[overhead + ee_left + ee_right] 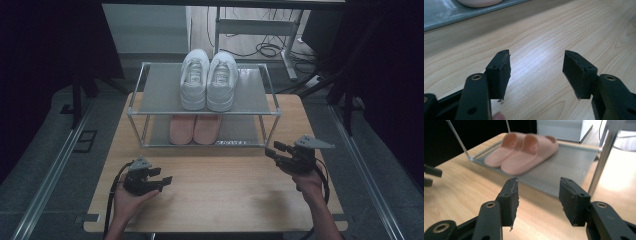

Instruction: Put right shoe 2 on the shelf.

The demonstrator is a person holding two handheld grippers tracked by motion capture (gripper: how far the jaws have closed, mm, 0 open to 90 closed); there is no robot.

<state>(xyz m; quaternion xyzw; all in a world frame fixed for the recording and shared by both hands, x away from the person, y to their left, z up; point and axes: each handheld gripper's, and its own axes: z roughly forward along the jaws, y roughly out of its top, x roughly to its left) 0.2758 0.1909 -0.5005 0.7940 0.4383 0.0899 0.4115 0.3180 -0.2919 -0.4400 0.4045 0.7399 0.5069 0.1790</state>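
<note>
A two-tier metal shoe rack (140,92) stands at the far side of the wooden table (225,195). A pair of white sneakers (208,80) sits on its top shelf. Pink slippers (195,128) (524,152) lie side by side on the bottom shelf. My right gripper (274,150) (537,200) hovers at the rack's front right corner, open, with nothing between its jaws. My left gripper (164,181) (536,75) rests low over the table at front left, open and holding nothing, pointing right.
The rack's right front leg (601,160) rises close beside my right gripper. Bare tabletop lies between the two grippers. Behind the table are a white cabinet (145,27), a desk frame and cables (265,50) on the floor.
</note>
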